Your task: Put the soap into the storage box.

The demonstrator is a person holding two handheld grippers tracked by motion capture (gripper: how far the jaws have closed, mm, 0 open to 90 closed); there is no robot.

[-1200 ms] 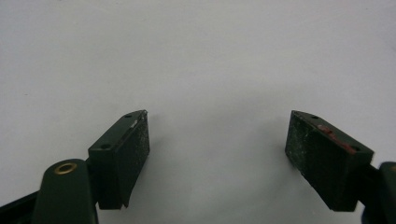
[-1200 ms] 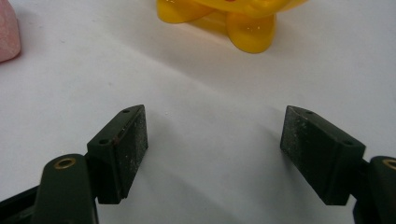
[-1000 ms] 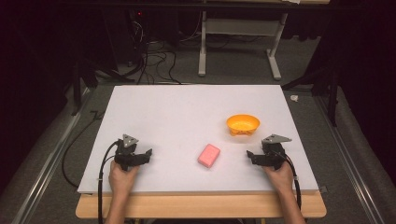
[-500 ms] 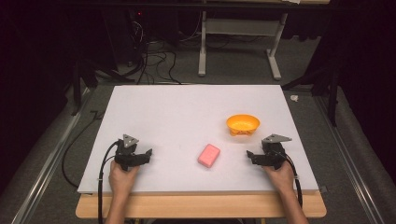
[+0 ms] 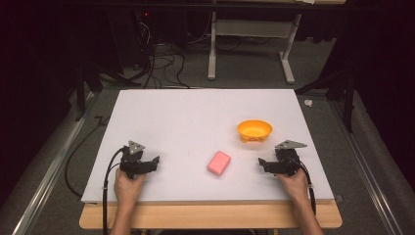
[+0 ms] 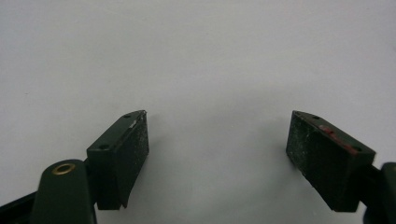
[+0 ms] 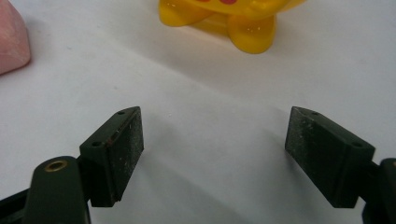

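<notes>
We see a white table (image 5: 195, 112) with a pink block (image 5: 219, 163) near its front middle and an orange bowl (image 5: 254, 130) standing behind it and to the right, well apart from it. The left gripper (image 5: 155, 161) rests on the table at the front left, held by the left hand (image 5: 128, 185); in its own view its jaws stand wide apart over bare table with nothing between them. The right gripper (image 5: 261, 163) rests at the front right in the right hand (image 5: 293, 181), its jaws likewise spread wide and empty. In the right gripper view the bowl (image 7: 229, 16) sits ahead of the jaws, and the block (image 7: 11, 42) shows at the left edge.
</notes>
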